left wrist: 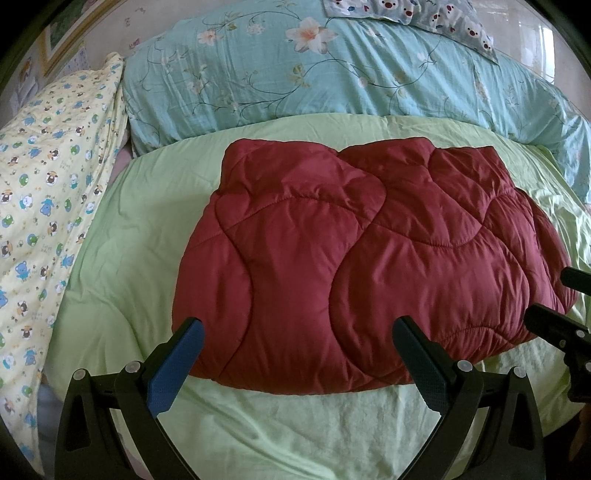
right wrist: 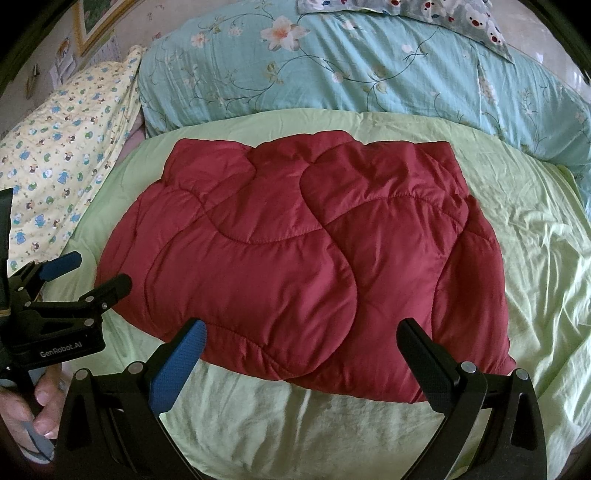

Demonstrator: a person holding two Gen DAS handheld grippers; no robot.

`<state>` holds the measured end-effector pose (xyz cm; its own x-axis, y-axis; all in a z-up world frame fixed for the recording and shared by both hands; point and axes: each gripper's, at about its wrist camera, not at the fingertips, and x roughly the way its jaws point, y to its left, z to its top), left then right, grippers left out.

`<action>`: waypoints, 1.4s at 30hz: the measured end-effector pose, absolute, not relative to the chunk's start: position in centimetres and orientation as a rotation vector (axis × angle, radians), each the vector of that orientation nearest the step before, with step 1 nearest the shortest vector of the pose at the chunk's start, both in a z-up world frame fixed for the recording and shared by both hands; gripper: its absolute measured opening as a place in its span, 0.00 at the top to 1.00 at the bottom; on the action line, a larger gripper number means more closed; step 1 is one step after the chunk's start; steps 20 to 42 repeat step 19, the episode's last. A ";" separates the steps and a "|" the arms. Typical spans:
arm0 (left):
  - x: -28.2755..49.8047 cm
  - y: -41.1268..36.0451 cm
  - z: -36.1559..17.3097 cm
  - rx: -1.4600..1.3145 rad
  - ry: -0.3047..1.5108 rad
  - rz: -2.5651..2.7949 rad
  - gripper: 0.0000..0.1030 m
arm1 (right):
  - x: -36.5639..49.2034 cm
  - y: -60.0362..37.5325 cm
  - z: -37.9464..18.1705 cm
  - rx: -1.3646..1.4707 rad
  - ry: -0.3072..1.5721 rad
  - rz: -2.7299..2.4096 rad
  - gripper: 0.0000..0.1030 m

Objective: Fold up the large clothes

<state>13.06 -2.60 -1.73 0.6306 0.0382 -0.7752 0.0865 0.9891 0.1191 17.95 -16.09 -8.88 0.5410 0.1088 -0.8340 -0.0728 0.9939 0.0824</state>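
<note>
A dark red quilted padded garment lies folded into a puffy rectangle on the light green sheet; it also shows in the right wrist view. My left gripper is open and empty, its fingers spread just in front of the garment's near edge. My right gripper is open and empty too, at the near edge further right. Each gripper shows in the other's view: the right one at the right edge, the left one at the left edge, both with jaws apart.
A rolled teal floral duvet lies along the far side of the bed. A yellow cartoon-print blanket lies on the left. A bear-print pillow sits at the far right. A hand holds the left gripper's handle.
</note>
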 end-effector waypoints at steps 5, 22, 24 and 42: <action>13.0 -2.6 -1.7 0.151 0.888 -0.028 0.00 | 17.9 -16.1 -8.9 0.040 0.993 0.108 0.00; 13.7 -2.5 -2.1 0.136 0.900 -0.043 0.01 | 18.0 -16.0 -8.6 0.048 0.993 0.111 0.00; 13.7 -2.5 -2.1 0.136 0.900 -0.043 0.01 | 18.0 -16.0 -8.6 0.048 0.993 0.111 0.00; 13.7 -2.5 -2.1 0.136 0.900 -0.043 0.01 | 18.0 -16.0 -8.6 0.048 0.993 0.111 0.00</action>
